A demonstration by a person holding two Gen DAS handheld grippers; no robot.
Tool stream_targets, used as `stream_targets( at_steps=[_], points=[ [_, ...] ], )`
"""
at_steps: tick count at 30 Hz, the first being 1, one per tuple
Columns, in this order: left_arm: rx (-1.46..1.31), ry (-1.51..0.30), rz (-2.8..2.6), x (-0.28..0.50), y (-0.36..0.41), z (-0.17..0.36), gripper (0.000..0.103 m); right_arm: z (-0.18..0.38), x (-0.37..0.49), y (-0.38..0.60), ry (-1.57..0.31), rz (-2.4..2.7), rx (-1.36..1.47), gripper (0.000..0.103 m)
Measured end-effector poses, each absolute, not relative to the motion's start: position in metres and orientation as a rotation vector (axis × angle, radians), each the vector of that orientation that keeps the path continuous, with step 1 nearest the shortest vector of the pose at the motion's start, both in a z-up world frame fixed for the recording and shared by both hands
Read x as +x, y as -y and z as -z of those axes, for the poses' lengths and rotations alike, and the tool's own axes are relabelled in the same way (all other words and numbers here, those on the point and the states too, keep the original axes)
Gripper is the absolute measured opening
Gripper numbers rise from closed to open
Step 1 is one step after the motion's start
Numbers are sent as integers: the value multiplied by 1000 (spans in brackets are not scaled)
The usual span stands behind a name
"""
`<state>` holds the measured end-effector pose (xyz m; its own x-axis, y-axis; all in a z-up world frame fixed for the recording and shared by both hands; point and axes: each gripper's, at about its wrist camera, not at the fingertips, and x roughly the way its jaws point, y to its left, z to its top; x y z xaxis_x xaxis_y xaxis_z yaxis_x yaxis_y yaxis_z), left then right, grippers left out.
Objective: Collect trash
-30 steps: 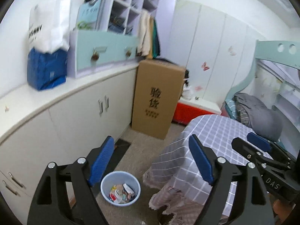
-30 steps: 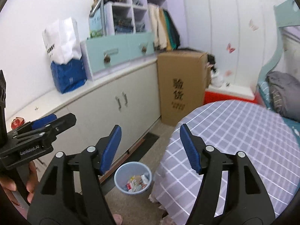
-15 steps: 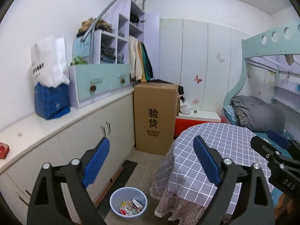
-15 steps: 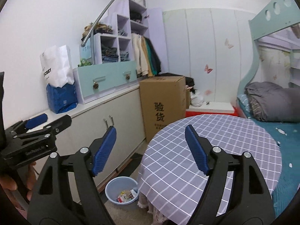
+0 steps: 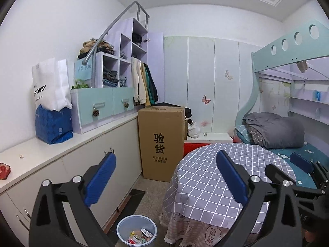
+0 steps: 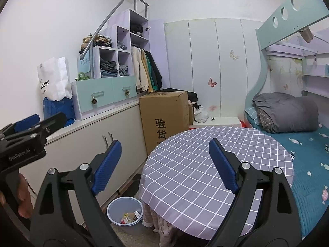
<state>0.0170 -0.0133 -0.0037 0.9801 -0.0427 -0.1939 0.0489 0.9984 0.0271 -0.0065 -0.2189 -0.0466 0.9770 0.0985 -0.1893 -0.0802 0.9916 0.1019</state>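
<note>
A pale blue bin (image 5: 119, 229) stands on the floor between the white cabinets and the round table, with wrappers (image 5: 139, 236) inside it. The right wrist view shows the same bin (image 6: 114, 211) and its wrappers (image 6: 129, 216) low in the picture. My left gripper (image 5: 165, 158) hovers well above the bin; its jaws are opening and nothing is between them. My right gripper (image 6: 164, 144) is over the table's near edge, its jaws also opening on nothing. A red crumpled thing (image 5: 3, 170) lies on the counter at the far left.
A round table (image 6: 195, 164) under a grey checked cloth fills the middle. A tall cardboard box (image 5: 160, 142) stands past it beside the white cabinets (image 5: 98, 164). A bunk bed (image 6: 308, 144) with a grey duvet runs along the right. A blue bag (image 5: 53, 125) sits on the counter.
Both views have swung up from the floor to the room, so the bin now sits lower in the picture. The jaws of both grippers stand wider apart.
</note>
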Motion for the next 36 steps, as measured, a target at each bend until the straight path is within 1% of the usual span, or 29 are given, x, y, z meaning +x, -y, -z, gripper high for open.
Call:
stream_targets(
  at_steps=[36],
  points=[
    [49, -213, 26, 21, 15, 10, 96, 52, -12, 209, -201, -105, 79, 87]
  ],
)
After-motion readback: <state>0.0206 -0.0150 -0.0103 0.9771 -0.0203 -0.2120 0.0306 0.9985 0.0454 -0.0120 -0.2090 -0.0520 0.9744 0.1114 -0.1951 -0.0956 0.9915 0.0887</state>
